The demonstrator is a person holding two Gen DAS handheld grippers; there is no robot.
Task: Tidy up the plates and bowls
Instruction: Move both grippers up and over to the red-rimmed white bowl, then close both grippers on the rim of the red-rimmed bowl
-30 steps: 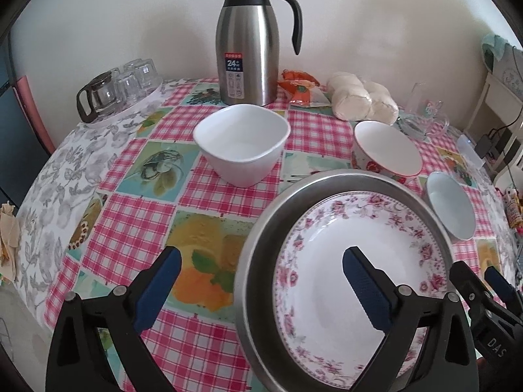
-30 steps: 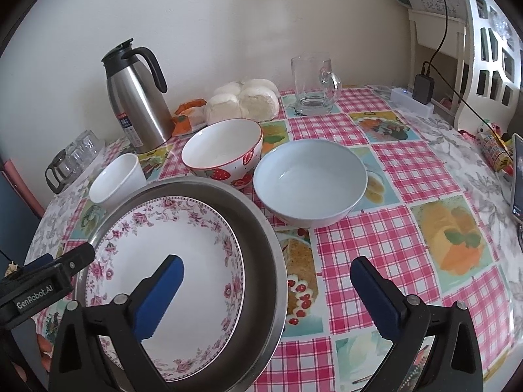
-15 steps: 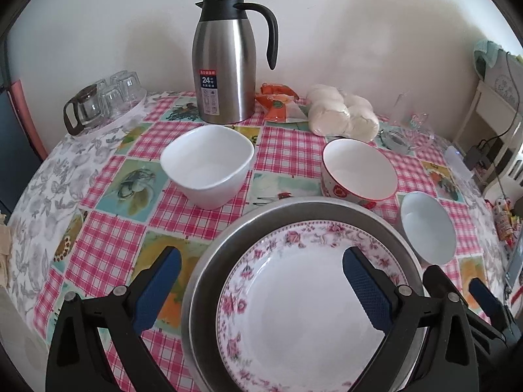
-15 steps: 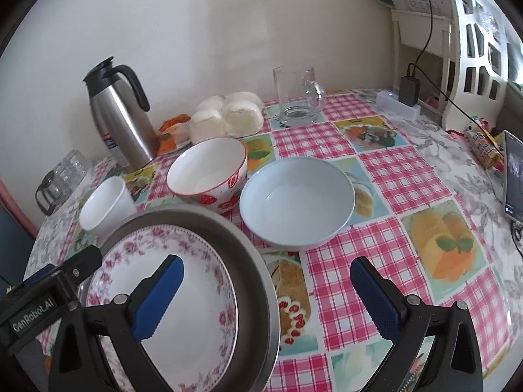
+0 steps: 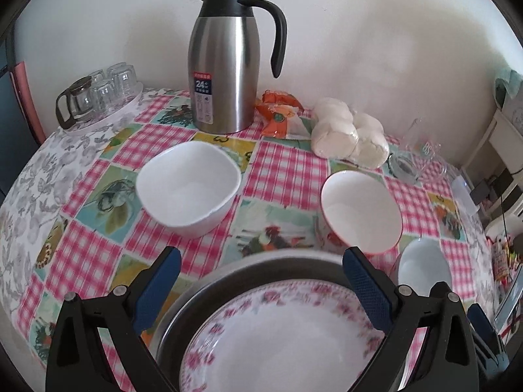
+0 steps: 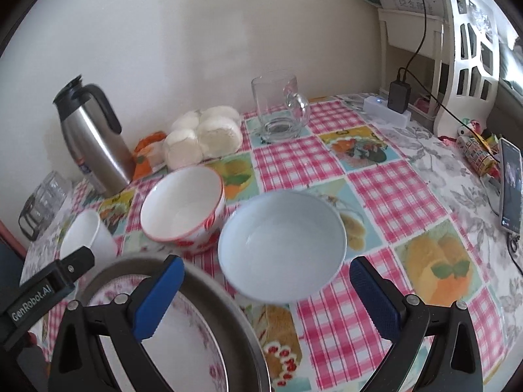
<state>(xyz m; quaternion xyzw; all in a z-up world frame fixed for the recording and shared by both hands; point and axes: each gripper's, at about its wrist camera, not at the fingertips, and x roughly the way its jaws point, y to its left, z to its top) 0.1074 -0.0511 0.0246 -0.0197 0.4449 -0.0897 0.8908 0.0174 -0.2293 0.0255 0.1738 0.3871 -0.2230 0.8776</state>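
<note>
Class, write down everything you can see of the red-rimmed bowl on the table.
The red-rimmed bowl is round and deep, glossy like glazed ceramic, plain white inside with a thin red rim and red strawberry-like prints on its outer wall. It stands upright and empty on the checked tablecloth, between the square white bowl and the pale blue bowl. Whether it touches the blue bowl cannot be told. No gripper touches it.

Round table wearing a pink-checked fruit-print cloth, carrying a squarish white bowl, red-rimmed bowl, pale blue bowl, round metal tray, steel thermos jug, clear glass mug, wrapped white buns, smartphone lying at the edge.
</note>
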